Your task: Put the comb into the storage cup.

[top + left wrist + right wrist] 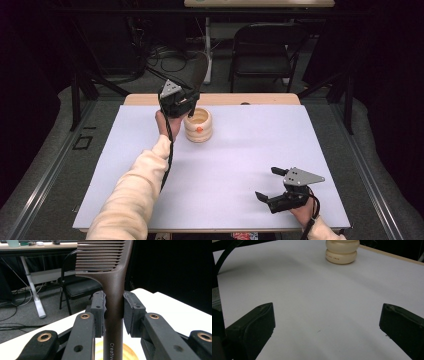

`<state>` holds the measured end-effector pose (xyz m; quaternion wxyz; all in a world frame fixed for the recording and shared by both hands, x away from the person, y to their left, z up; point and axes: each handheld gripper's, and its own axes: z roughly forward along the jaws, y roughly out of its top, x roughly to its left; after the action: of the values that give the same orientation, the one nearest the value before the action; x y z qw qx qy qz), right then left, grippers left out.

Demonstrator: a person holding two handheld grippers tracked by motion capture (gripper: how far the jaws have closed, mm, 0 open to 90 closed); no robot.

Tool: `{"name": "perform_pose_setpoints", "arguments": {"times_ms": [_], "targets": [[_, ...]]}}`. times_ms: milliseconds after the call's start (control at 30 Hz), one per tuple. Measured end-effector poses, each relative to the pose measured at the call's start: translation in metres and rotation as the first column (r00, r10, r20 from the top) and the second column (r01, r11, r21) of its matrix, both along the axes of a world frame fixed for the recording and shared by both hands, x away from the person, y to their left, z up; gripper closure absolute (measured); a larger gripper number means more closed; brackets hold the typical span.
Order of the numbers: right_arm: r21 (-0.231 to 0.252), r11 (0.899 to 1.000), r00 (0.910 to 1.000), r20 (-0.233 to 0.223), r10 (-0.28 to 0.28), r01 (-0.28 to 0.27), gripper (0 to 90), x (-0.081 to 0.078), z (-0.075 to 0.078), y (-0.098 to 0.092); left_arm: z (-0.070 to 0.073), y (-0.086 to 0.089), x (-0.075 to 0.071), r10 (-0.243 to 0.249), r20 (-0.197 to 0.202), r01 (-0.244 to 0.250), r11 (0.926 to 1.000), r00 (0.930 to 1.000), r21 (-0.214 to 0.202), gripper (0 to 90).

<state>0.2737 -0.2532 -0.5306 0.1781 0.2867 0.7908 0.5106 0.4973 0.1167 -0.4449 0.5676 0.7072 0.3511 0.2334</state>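
Above the cream ribbed ceramic cup (pixel 198 125), my left tool (pixel 187 107) grips the dark brown plastic comb (pixel 198 75) by its handle; lowering it in looks like what's left.
From the left tool's camera I see pads clamped on the handle (pixel 113 305) and teeth pointing up. Well away from the cup on the white bench (pixel 225 165), my right tool (pixel 267 184) rests open, empty.

Brown comb (pixel 113 285); cream ribbed holder (pixel 198 124), orange dot
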Motion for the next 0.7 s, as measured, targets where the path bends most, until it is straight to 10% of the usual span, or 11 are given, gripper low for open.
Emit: {"name": "perform_pose_setpoints", "arguments": {"times_ms": [700], "targets": [[0.003, 1.000, 1.0000, 0.001, 0.000, 0.000, 0.0, 0.000, 0.000, 0.000, -0.013, -0.007, 0.006, -0.010, 0.014, 0.011, 0.9995, 0.9998, -0.029, 72.4]]}}
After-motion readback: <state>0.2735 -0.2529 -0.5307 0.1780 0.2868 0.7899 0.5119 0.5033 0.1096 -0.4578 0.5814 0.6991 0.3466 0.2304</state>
